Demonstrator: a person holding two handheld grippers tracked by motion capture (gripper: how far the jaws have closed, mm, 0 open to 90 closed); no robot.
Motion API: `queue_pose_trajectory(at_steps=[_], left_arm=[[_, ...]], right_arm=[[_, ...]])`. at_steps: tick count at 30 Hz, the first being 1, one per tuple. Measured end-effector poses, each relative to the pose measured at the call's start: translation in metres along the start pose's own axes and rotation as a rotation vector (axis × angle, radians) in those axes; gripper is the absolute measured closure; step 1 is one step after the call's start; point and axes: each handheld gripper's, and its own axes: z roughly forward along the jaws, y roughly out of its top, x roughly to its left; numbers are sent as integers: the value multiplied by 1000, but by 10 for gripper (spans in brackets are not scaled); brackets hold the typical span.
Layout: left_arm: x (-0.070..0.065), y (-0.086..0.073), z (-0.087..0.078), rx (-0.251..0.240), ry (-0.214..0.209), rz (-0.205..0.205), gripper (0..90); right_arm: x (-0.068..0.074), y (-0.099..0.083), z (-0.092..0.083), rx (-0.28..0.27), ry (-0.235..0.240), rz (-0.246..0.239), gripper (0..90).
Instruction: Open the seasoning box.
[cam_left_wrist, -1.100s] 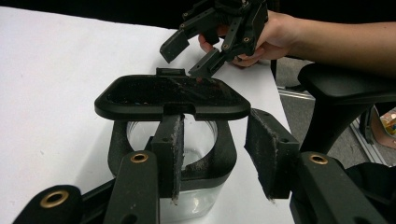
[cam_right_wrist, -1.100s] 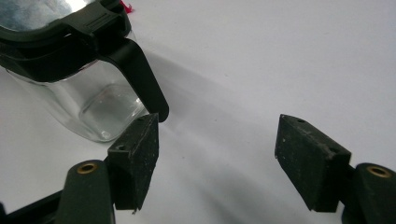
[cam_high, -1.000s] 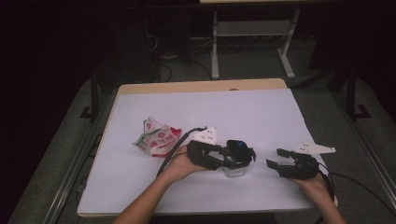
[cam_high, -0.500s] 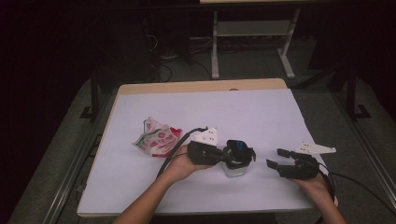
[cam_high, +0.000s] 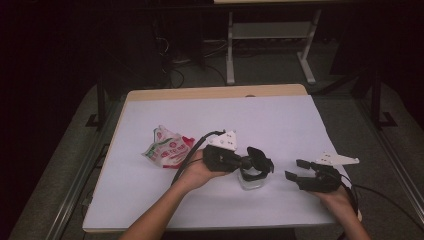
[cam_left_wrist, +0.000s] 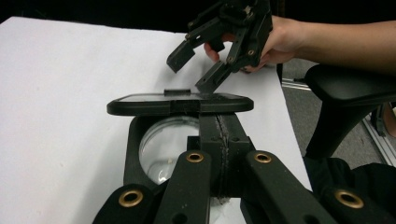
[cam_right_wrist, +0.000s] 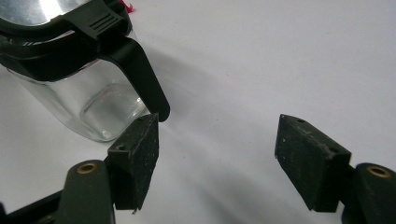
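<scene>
The glass jar (cam_high: 250, 181) stands upright on the white counter (cam_high: 280, 120). It is capped by a black lid (cam_left_wrist: 180, 103), and a side latch (cam_right_wrist: 140, 70) is swung out and down from the lid on the side facing the right hand-held gripper (cam_high: 296, 170).

The left hand-held gripper (cam_high: 261, 164) is laid over the top of the jar with its jaws pressed fully together at the near edge of the lid. Whether a thin part of the lid is pinched between them cannot be told. The right hand-held gripper is held just beside the jar, level with the latch. Its jaws are wide apart and nothing lies between them. A crumpled red and white packet (cam_high: 167, 150) lies well apart from the jar, on the far side from the right hand-held gripper.

The step in hand is judged to be the working of the latch while the jar is steadied. To do it well:

- The jar should be kept pressed flat on the counter from above, since smooth glass is likely to slide or tip under a sideways push.
- The open jaws should be brought around the free tip of the latch, not the glass wall.
- The jaws should be closed squarely on the latch.
- The latch should then be swung slowly about its hinge, with the force kept along that arc so that the lid is not dragged off line.
</scene>
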Motion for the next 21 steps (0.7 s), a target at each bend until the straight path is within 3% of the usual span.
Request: queue_pose_trajectory(at_steps=[21], left_arm=[[9,36,15,26,14,27,900]], right_arm=[[0,0,0,-2,0,6,300]])
